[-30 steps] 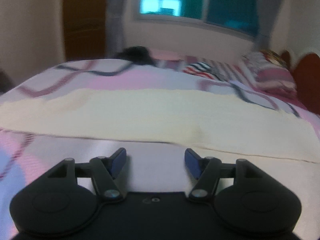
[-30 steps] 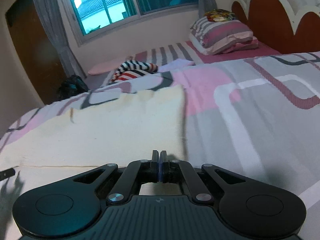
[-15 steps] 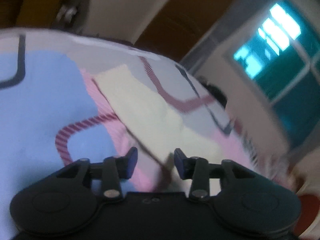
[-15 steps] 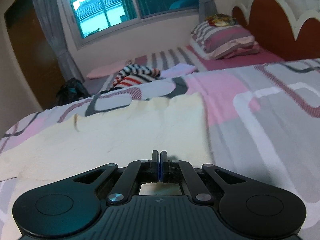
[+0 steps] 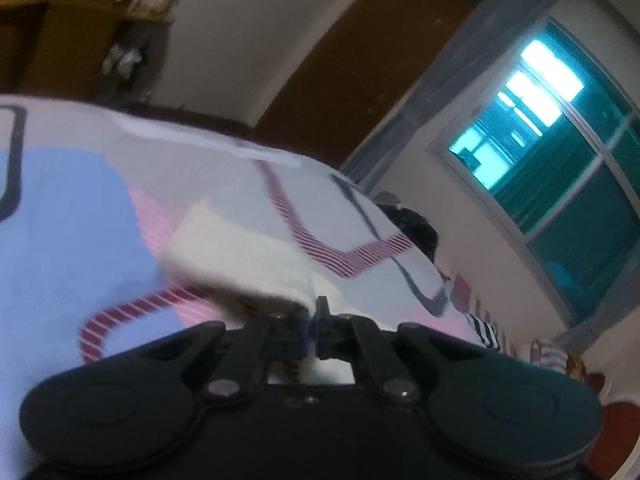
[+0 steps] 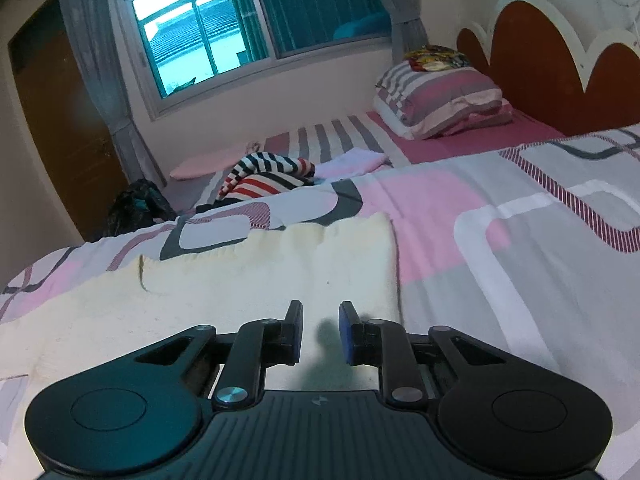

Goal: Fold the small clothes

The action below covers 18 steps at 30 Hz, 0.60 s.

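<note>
The bed under me is the biggest thing here, spread with a patterned cover of pink, grey and lilac blocks, a striped pillow up by the headboard. On the cover lies the cream garment, spread out flat across the near side, its far edge a little rippled. Beyond it a striped red, white and navy piece of clothing sits in a heap, well apart.

My left gripper is clenched on an edge of the cream garment, the cloth rising into the pinched pads, though that view is blurred. My right gripper hangs just over the cloth near its right edge, jaws parted and holding nothing.

I judge I am taking hold for a fold, one side gripped and the other not. Next, my right jaws need to drop onto the near edge and close, so both ends lift evenly.
</note>
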Available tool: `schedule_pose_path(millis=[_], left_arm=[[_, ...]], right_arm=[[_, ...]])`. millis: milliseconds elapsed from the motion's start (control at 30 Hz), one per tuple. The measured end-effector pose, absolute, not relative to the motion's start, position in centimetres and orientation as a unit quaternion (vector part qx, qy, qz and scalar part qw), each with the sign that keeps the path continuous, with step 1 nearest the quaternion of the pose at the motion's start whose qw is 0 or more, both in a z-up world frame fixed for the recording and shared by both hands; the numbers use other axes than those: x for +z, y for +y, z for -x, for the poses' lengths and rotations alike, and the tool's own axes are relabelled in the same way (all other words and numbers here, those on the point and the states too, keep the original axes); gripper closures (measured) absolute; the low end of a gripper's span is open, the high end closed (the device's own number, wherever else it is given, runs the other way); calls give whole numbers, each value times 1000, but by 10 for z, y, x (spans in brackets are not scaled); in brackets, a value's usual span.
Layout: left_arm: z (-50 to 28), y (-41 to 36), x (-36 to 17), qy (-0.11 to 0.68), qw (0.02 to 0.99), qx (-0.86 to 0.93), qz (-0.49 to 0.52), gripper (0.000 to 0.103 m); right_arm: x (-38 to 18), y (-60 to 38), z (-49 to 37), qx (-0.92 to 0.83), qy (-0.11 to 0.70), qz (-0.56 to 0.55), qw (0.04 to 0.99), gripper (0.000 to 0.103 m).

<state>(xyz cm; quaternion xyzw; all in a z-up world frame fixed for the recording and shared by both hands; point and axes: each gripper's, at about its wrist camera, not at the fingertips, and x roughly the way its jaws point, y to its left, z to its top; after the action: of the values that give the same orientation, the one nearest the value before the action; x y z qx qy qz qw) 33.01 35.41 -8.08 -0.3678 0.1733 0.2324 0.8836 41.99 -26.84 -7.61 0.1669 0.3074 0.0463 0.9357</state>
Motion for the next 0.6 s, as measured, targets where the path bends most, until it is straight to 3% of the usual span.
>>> schedule_pose_path(millis=[300, 600], left_arm=[[-394, 216, -48, 235, 949, 89, 193, 101], [-429, 62, -60, 276, 956, -29, 93, 101]], right_arm=[[-74, -253, -418, 76, 308, -171, 933, 82], [-76, -245, -405, 102, 310, -172, 930, 82]])
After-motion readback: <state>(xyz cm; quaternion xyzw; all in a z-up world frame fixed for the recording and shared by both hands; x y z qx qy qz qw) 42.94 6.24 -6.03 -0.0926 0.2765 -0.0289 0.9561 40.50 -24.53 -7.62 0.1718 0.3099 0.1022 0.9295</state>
